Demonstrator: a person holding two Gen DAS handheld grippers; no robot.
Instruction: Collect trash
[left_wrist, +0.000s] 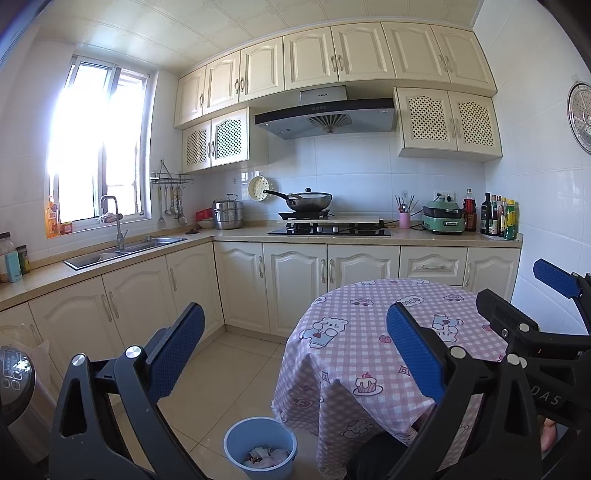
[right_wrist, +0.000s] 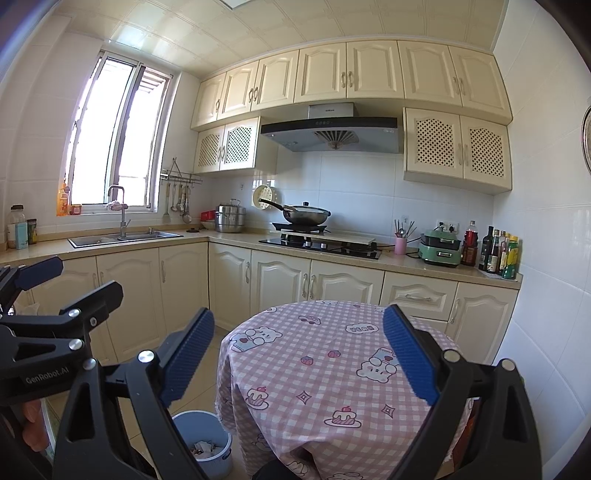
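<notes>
A light blue trash bin (left_wrist: 260, 446) stands on the floor left of the round table (left_wrist: 369, 325), with crumpled white paper trash (left_wrist: 266, 456) inside. The right wrist view shows the same trash bin (right_wrist: 202, 439) low at the left of the table (right_wrist: 314, 369). My left gripper (left_wrist: 295, 350) is open and holds nothing, raised above the bin and the table's left edge. My right gripper (right_wrist: 299, 354) is open too, empty, held over the pink checked tablecloth. No trash shows on the tablecloth. Each gripper appears at the side of the other's view.
An L-shaped counter carries a sink (left_wrist: 122, 253), a steel pot (left_wrist: 228, 215), a gas hob with a wok (left_wrist: 308, 201), a green appliance (left_wrist: 443, 219) and bottles (left_wrist: 498, 218). An appliance (left_wrist: 14, 384) stands at the left edge. Tiled floor (left_wrist: 236, 373) lies between cabinets and table.
</notes>
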